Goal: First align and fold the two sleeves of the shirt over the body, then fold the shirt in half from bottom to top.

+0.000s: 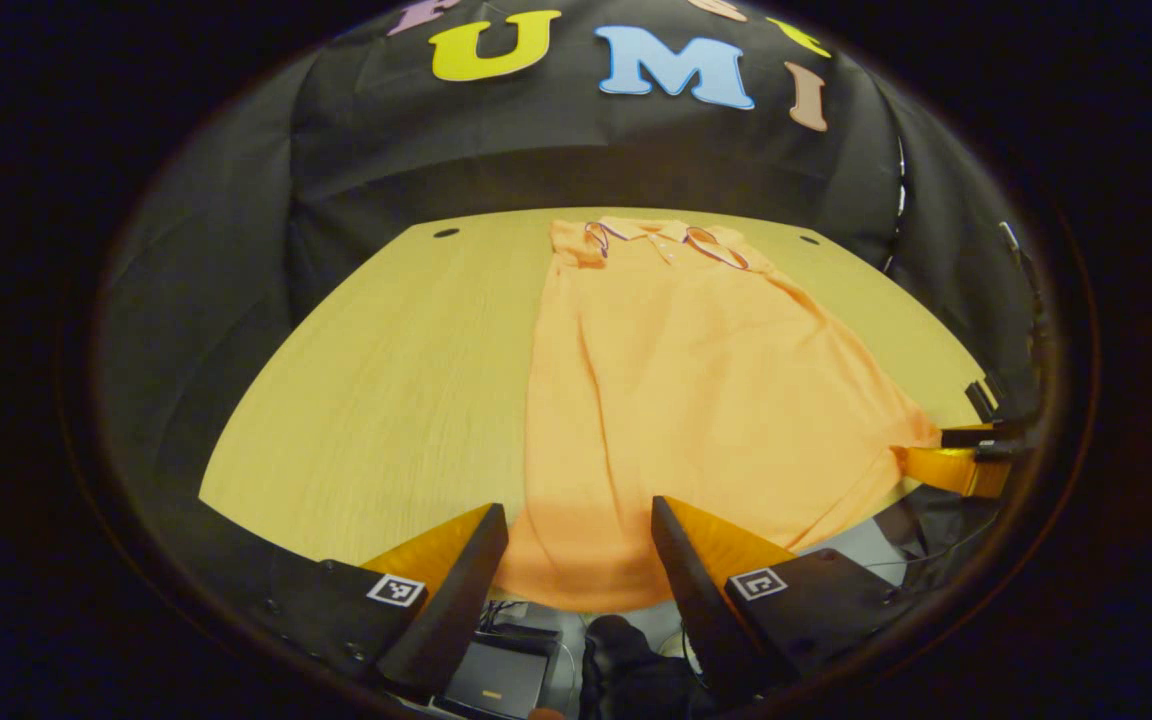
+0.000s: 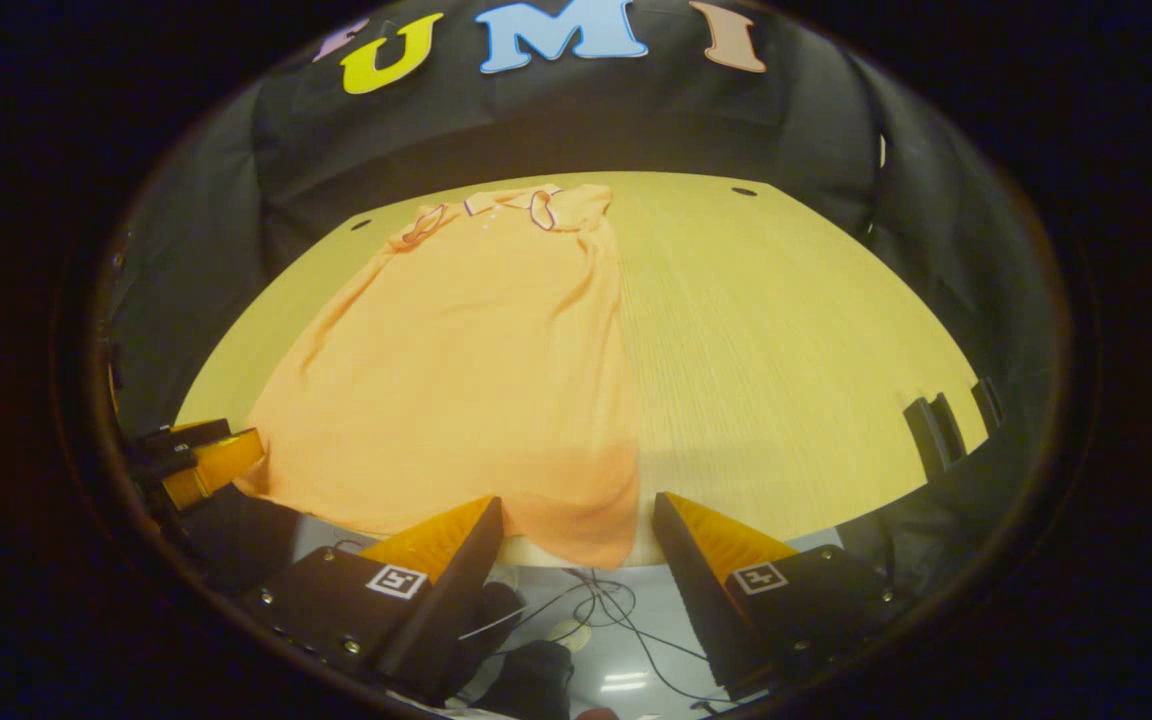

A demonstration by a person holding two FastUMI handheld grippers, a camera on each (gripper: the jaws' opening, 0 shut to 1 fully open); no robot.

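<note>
An orange polo shirt (image 1: 676, 400) lies flat on the wooden table (image 1: 386, 380), collar (image 1: 666, 235) at the far end. Its hem hangs slightly over the near edge. No sleeve sticks out to either side. My left gripper (image 1: 576, 545) is open at the near edge, and the hem's left part shows between its fingers. In the right gripper view, the shirt (image 2: 466, 380) lies left of centre. My right gripper (image 2: 576, 535) is open with the hem's right corner (image 2: 591, 530) between its fingers. Each gripper also appears in the other's view: right gripper (image 1: 966, 455), left gripper (image 2: 196, 460).
Black clamps (image 2: 936, 430) sit on the table's right edge. Cables (image 2: 606, 600) lie on the pale floor below the near edge, and a dark device (image 1: 496, 680) sits under the table. Bare tabletop (image 2: 786, 350) stretches right of the shirt.
</note>
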